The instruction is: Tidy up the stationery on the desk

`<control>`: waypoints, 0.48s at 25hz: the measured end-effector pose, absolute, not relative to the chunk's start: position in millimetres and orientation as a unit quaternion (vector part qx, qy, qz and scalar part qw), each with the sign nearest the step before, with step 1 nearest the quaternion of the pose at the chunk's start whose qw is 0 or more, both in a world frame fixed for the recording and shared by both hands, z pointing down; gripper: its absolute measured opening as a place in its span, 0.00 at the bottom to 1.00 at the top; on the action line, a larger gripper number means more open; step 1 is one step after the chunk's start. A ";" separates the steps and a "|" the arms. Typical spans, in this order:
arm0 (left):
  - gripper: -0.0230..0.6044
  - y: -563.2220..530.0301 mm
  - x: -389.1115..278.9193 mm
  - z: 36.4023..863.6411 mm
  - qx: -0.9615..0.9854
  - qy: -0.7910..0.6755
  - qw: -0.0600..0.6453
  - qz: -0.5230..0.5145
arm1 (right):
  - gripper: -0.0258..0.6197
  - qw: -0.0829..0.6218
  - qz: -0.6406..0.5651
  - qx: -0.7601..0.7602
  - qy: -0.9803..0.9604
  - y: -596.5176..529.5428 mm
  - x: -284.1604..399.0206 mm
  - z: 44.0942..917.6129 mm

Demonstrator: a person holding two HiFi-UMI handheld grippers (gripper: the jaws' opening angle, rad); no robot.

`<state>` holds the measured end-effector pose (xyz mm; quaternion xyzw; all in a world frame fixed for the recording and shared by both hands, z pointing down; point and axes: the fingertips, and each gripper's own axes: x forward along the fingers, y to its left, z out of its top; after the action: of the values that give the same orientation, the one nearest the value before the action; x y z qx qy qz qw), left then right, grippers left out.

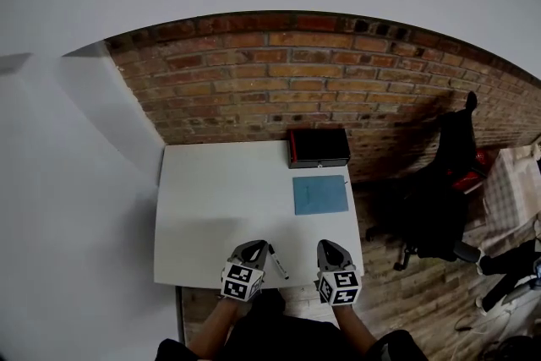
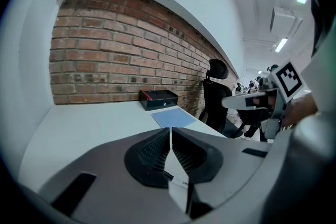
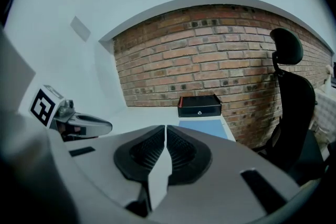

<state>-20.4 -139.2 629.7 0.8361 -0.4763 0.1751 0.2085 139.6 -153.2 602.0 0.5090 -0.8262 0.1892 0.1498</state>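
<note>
"Standing by the desk point(image 1: 211, 207) as you were, what did you make of the 2 claws?"

"Both were pressed together, with nothing caught between them. The left gripper point(image 2: 170, 131) had its ribbed pads point(image 2: 152, 152) meeting along 1 thin line, and the right gripper point(image 3: 166, 127) looked just the same. They hung side by side over the near edge of the white top, each with its marker cube toward the person, noses pointing at the brick wall point(image 1: 338, 72)."

"And the stationery?"

"There were 3 things on the desk. A marker pen point(image 1: 278, 261) with a white body lay on the top between the 2 grippers, just beside the left one and slanted a little. Whether it touched that gripper, I could not tell. A blue notebook point(image 1: 320, 194) lay flat near the desk's right edge, farther back, ahead of the right gripper and well apart from it. Just behind the notebook, up against the wall in the back right corner, sat a black box point(image 1: 319, 147) with a red strip down its left end."

"Anything round about?"

"A black office chair point(image 1: 439, 182) stood off the right side of the desk, on a wooden floor point(image 1: 397, 283). A plain white wall ran along the desk's left side."
</note>
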 end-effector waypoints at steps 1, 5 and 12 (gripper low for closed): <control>0.07 -145.0 -22.8 630.1 0.837 -0.473 0.211 0.175 | 0.08 0.150 0.189 0.509 -0.826 -159.1 134.9 600.9; 0.07 -165.2 -25.1 633.3 0.846 -0.457 0.209 0.178 | 0.08 0.152 0.173 0.510 -0.829 -177.8 124.2 595.4; 0.07 -178.4 -7.1 645.0 0.856 -0.431 0.221 0.184 | 0.08 0.168 0.167 0.508 -0.828 -190.4 137.4 599.5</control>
<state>-7.1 -178.4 645.0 0.8556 -0.4307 0.1838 0.2207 137.4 -190.4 599.5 0.5082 -0.8281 0.1667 0.1678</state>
